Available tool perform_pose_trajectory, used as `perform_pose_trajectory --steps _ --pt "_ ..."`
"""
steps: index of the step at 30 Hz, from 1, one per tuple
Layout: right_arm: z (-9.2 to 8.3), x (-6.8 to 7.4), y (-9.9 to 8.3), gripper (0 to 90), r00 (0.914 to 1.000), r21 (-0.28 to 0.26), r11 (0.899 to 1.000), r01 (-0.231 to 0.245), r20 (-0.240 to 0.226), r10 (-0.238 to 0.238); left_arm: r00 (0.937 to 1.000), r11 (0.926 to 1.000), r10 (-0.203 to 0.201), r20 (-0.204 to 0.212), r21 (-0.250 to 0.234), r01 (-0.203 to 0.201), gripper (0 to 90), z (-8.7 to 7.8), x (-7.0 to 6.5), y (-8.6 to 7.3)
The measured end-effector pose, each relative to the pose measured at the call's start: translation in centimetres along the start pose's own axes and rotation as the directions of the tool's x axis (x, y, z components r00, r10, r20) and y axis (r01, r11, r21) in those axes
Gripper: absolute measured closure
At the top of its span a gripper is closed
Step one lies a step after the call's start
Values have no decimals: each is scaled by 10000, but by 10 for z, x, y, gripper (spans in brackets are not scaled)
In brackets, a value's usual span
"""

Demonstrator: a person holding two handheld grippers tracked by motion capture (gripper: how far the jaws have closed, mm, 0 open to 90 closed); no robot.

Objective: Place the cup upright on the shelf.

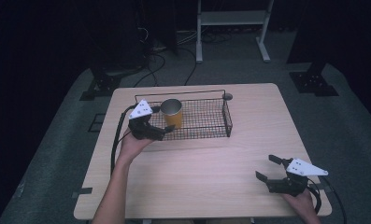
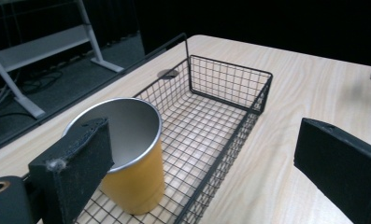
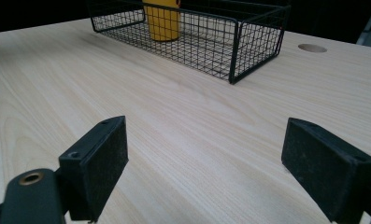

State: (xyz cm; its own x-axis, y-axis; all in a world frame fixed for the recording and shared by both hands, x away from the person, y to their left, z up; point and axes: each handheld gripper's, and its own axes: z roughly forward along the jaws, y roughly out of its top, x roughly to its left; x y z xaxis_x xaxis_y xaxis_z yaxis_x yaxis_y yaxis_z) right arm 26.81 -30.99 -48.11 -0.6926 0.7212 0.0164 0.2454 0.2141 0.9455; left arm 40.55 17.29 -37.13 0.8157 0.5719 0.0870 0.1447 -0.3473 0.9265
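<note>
A yellow cup (image 1: pixel 172 113) with a silvery inside stands upright in the left end of a black wire basket (image 1: pixel 210 126), which sits on the far half of a pale wooden table (image 1: pixel 206 172). The left gripper (image 1: pixel 156 125) hangs at the basket's near-left corner with its jaws spread wide and nothing between them. In the left gripper view one pad overlaps the cup's (image 2: pixel 127 154) rim on the side nearest the camera, while the other sits out over bare table beyond the basket's (image 2: pixel 230 88) near wall; whether that first pad actually touches the cup I cannot tell. The basket's low wire wall runs between the two jaws (so it stands in the way on that side).

The right gripper (image 1: pixel 269 169) rests low near the table's near-right corner, well apart from the basket, its jaws likewise wide apart and empty. From its own view the basket (image 3: pixel 248 37) and cup (image 3: pixel 162 21) lie far ahead across open wood.

A round cable hole (image 1: pixel 227 96) sits in the table just behind the basket's right end. Beyond the table, a white frame's legs (image 1: pixel 199 42) and loose cables (image 1: pixel 155 60) lie on the grey floor.
</note>
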Motion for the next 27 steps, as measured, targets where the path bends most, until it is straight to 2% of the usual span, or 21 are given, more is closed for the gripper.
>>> perform_pose_trajectory --steps 27 --pt "0 0 0 136 10000 3 10000 34 -7 -34 9998 9995 206 86 -233 -204 36 -11 -27 -14"
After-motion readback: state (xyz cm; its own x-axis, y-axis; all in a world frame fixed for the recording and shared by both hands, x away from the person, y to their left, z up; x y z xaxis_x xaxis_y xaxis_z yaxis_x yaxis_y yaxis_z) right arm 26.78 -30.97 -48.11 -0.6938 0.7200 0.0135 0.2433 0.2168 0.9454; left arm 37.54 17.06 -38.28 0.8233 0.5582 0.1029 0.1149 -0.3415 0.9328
